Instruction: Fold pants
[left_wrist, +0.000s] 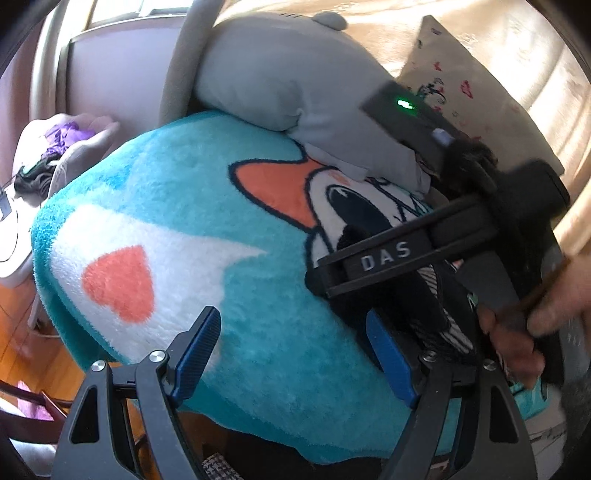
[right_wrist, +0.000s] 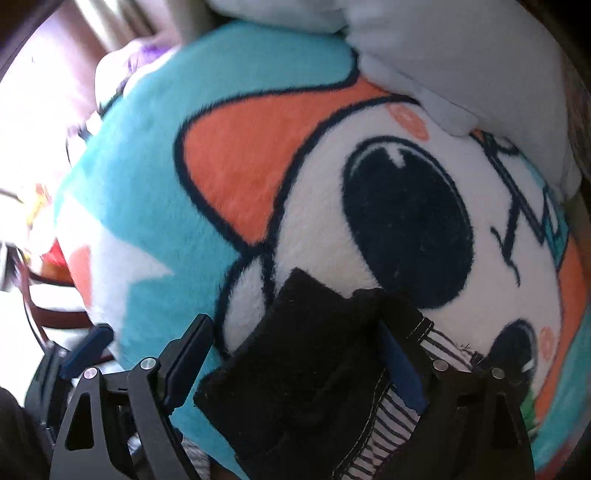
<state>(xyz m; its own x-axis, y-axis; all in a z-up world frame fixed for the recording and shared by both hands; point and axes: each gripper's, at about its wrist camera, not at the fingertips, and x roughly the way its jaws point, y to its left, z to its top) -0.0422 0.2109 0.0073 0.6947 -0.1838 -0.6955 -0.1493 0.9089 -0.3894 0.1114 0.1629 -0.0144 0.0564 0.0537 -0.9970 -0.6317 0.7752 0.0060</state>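
A fleece blanket (right_wrist: 155, 206) covers the bed; your right gripper (right_wrist: 295, 362) gapes around the pants (right_wrist: 295, 369), your left gripper (left_wrist: 295, 354) empty, spread.

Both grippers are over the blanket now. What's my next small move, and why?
Probably close the right gripper on the black pants: the fabric lies bunched between its open fingers on the blanket, while the left gripper is open over bare blanket.
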